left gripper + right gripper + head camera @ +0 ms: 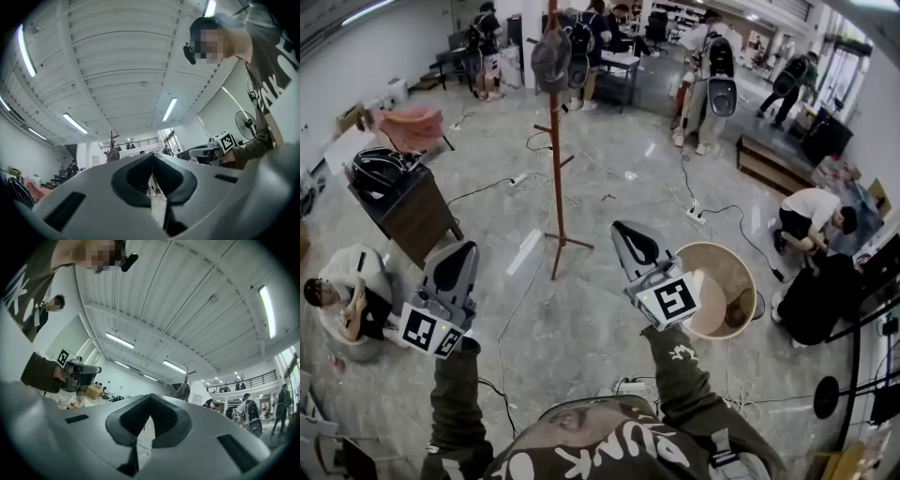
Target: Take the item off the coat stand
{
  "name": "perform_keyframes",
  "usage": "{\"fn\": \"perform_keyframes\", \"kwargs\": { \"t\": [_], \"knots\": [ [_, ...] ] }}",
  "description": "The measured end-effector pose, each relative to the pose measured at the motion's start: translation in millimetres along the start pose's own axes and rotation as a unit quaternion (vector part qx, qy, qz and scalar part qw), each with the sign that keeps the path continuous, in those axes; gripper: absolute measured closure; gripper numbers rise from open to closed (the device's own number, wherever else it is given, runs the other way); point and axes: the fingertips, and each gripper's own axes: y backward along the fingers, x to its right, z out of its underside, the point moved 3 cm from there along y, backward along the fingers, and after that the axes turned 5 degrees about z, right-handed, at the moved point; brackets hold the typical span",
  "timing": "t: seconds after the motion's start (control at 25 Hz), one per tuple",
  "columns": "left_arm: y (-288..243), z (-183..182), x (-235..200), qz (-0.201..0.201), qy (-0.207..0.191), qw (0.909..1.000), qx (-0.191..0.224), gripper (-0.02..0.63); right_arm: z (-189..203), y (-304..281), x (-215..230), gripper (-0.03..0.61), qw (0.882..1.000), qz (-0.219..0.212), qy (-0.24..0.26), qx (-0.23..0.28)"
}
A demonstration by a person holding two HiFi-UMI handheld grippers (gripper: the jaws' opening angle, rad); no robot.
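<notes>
A reddish-brown coat stand (556, 159) rises from the marble floor ahead of me, with a grey cap (550, 58) hanging near its top. My left gripper (466, 247) is held low at the left and my right gripper (620, 228) at the centre, both well short of the stand. Each is shut with nothing between its jaws. In the left gripper view the stand (111, 139) and cap (112, 153) show far off above the closed left gripper (151, 158). The right gripper view shows the cap (182, 391) beyond the closed right gripper (151, 397).
A dark wooden cabinet (417, 214) carrying a black bag stands left of the stand. A round tan tub (747, 281) sits right of my right gripper. Cables trail over the floor (609, 178). A seated person (342, 300) is at the left, a crouching person (811, 211) at the right.
</notes>
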Motion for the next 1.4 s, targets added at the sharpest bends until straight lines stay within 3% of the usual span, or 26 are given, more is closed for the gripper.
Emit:
{"fn": "perform_keyframes", "kwargs": {
  "t": [0.64, 0.68, 0.72, 0.88, 1.0, 1.4],
  "knots": [
    [-1.9, 2.9, 1.8, 0.0, 0.001, 1.0, -0.006, 0.609, 8.8, -0.7, -2.2, 0.559, 1.0, -0.011, -0.009, -0.003],
    [-2.3, 3.2, 2.4, 0.0, 0.001, 1.0, -0.007, 0.609, 9.4, -0.5, -1.8, 0.537, 1.0, -0.014, -0.013, -0.003],
    [-2.7, 3.8, 2.8, 0.0, 0.001, 1.0, -0.007, 0.609, 10.7, -1.2, -1.6, 0.471, 1.0, -0.017, -0.018, -0.004],
    [-3.0, 6.6, 2.2, 0.0, 0.001, 1.0, -0.007, 0.609, 16.5, -7.6, -5.3, 0.155, 0.998, -0.036, -0.041, -0.014],
    [-3.5, 9.7, 0.6, 0.0, 0.002, 1.0, -0.007, 0.609, 19.8, -10.8, -8.9, 0.034, 0.998, -0.044, -0.042, -0.017],
    [-11.5, 19.1, -1.0, -0.001, 0.007, 0.9998, -0.02, 0.609, 27.6, -15.6, -1.7, 0.005, 0.998, -0.045, -0.03, -0.026]
  ]
}}
